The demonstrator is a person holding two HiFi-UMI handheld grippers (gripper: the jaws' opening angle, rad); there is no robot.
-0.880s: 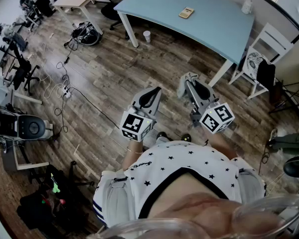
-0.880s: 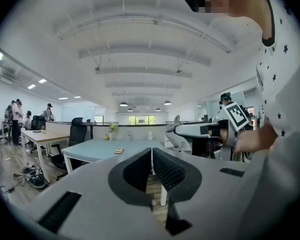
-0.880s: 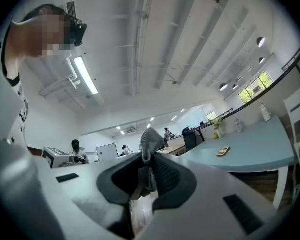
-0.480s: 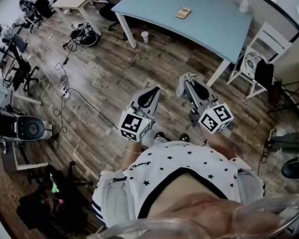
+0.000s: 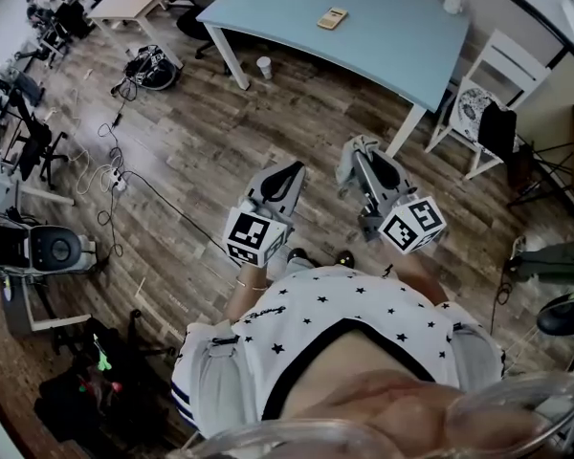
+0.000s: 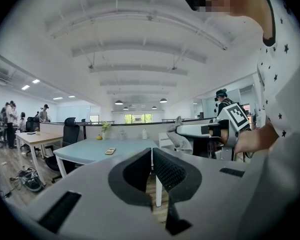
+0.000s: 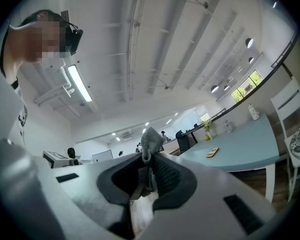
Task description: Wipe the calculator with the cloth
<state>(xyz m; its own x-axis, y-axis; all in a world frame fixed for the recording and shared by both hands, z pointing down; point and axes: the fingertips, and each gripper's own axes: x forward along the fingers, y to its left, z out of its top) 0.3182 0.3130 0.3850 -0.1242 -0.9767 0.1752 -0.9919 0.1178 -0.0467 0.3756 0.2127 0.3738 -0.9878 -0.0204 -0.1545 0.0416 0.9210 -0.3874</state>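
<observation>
Grey cloth [image 7: 150, 139] pinched in right gripper [image 7: 150, 162], calculator [image 5: 332, 17] on blue table [image 5: 402, 41]

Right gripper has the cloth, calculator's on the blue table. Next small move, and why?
Probably walk toward the blue table and bring the right gripper over the calculator. The gripper is shut on the grey cloth, but the calculator lies far across the floor, out of reach. The left gripper is shut and empty.

No lettering seems readable, even on the distant calculator [image 5: 332, 17].
</observation>
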